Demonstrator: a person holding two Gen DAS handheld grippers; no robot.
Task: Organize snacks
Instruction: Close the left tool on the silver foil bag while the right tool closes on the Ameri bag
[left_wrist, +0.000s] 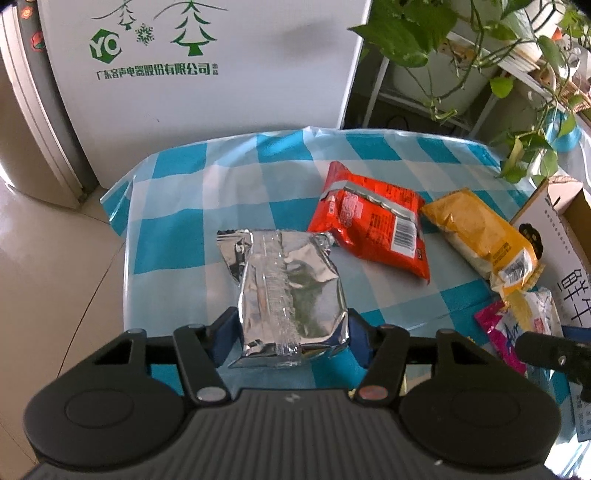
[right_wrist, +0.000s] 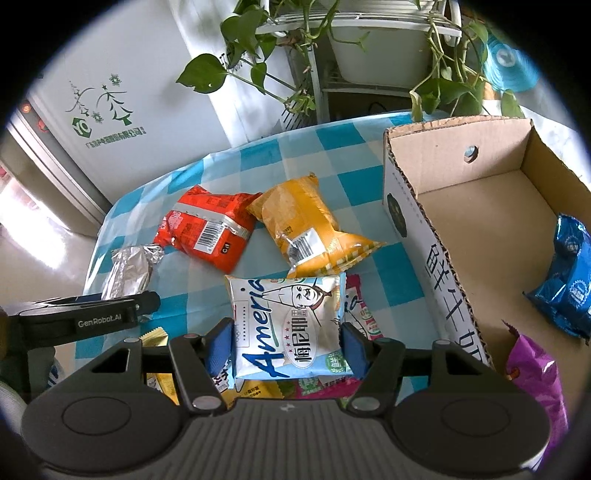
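The left gripper (left_wrist: 291, 338) has its blue pads pressed against both sides of a silver foil packet (left_wrist: 286, 291), clamping the near end of it while the rest lies forward on the blue-and-white checked tablecloth (left_wrist: 177, 206). The right gripper (right_wrist: 288, 345) likewise squeezes a pale blue-and-white snack bag (right_wrist: 286, 328) printed with a cartoon face, its pads tight on the bag's two edges; that bag sits on top of a small heap of other packets, a pink one (right_wrist: 364, 317) showing at its right side and yellow ones (right_wrist: 160, 380) under its near left corner. In the right wrist view the left gripper (right_wrist: 147, 302) appears as a black bar at the left edge, with the silver packet (right_wrist: 129, 273) at its tip. Just beyond the two held packets lie a red bag (left_wrist: 373, 221) with a barcode facing up and, touching its right side, a yellow bag (left_wrist: 484, 236), both flat on the cloth. To the right stands an open cardboard box (right_wrist: 443, 258) with black characters on its near wall; inside it lie a blue packet (right_wrist: 565, 280) and, nearer, a purple one (right_wrist: 535, 373). Behind the table stand a white cabinet (left_wrist: 221, 92) bearing green tree drawings and a metal rack (right_wrist: 317, 74) with trailing green plants (right_wrist: 236, 48).
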